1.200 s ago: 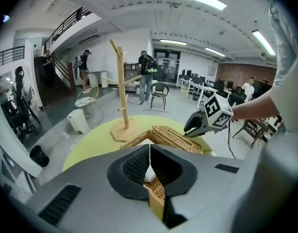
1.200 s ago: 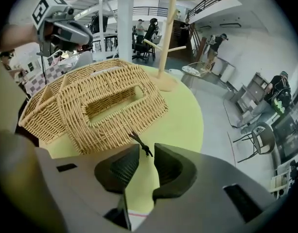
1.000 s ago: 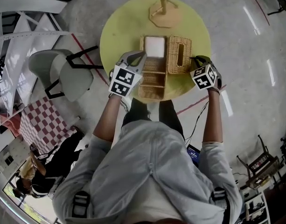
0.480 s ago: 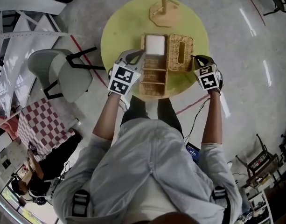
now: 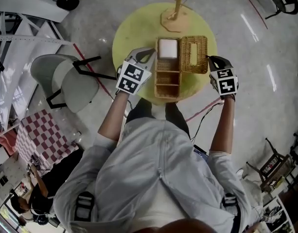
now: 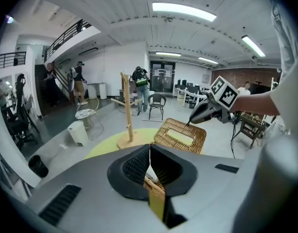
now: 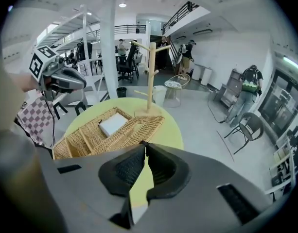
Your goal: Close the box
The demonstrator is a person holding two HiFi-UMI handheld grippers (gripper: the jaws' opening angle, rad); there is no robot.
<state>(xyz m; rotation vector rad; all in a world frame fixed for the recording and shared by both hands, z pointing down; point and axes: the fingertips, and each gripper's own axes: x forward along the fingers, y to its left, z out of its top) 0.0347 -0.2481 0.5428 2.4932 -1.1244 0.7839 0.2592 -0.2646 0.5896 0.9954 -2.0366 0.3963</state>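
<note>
**A:** What does the right claw (image 7: 143, 144) hold?

**B:** Its jaws have just been closing. They now pinch the lid (image 7: 141, 128) by its outer edge. The box (image 5: 157, 81) lies to the claw's left, long axis running away from the person.

**A:** Anything in the way?

**B:** The left claw (image 6: 149, 147) — jaws together, empty — hovers by the box's left wall. A white block (image 5: 167, 47) sits inside — a stand (image 5: 174, 16) beyond.

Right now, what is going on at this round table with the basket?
A person works at a yellow table with two handheld grippers. The left gripper is clamped on the left wall of an open wicker box. The right gripper has just been closing its jaws on the outer edge of the lid, which hangs off the box's right side, lifted at that edge. The box is not closed yet, and a white block sits in its far compartment.
</note>
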